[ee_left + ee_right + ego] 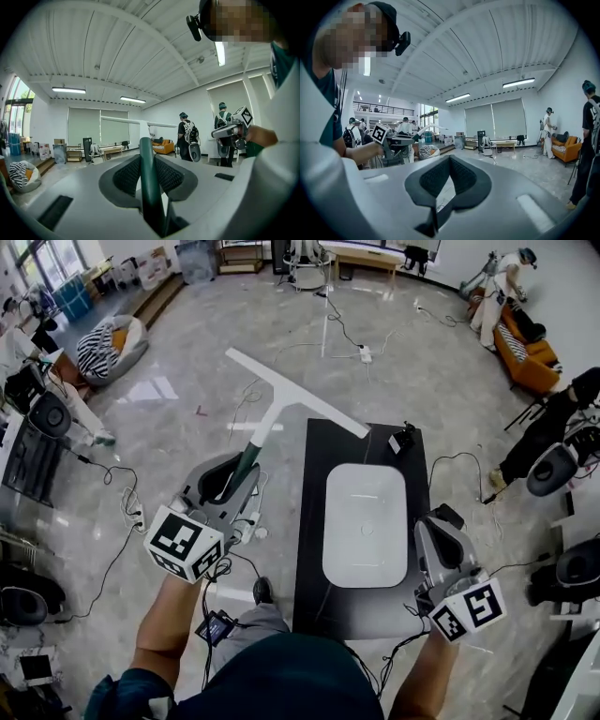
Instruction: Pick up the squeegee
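The squeegee [272,413] has a dark green handle, a white neck and a long white blade [295,390]. It is lifted clear of the floor and points away from me at the left of the head view. My left gripper [239,476] is shut on the green handle [147,183], and the blade [131,122] lies level ahead of the jaws. My right gripper [442,521] hovers over the right edge of the black table. In its own view its pads [450,161] meet with nothing between them. Each gripper shows in the other's view: right gripper [232,129], left gripper [401,139].
A black table [314,521] with a white basin [366,521] stands between my hands. Cables trail over the grey floor [347,334]. A striped beanbag [103,348] lies far left, an orange sofa [530,357] far right. Other people stand around the room.
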A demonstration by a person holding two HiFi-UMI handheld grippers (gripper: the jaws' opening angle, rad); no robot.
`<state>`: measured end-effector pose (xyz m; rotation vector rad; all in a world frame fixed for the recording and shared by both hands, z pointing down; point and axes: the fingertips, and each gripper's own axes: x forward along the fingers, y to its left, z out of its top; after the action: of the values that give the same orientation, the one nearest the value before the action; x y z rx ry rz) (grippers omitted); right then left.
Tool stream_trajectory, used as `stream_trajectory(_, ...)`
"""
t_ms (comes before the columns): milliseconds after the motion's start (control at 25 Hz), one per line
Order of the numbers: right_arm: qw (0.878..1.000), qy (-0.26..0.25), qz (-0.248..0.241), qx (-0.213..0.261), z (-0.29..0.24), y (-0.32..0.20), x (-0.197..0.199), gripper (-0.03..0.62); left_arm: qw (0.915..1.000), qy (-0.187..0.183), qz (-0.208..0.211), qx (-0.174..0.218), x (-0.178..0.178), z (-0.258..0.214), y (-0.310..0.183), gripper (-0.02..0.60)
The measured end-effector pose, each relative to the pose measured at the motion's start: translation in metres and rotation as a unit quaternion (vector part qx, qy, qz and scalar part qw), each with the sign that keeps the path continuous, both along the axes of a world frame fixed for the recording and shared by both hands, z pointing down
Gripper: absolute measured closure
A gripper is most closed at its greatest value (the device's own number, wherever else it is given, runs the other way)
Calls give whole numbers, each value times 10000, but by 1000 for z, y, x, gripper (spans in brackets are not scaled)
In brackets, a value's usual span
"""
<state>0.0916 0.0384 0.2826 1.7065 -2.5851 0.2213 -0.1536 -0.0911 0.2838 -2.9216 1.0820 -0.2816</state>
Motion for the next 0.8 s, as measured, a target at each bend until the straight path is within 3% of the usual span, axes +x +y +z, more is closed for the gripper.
stream_trajectory(400, 9993, 365, -98, -16, -19, 24, -9, 586, 9980, -286, -84, 549, -32, -45, 71, 486)
stream_trajectory(800, 9992, 386, -112, 88, -29, 44, -13, 586, 9983, -258, -139, 509, -41, -39, 108, 486)
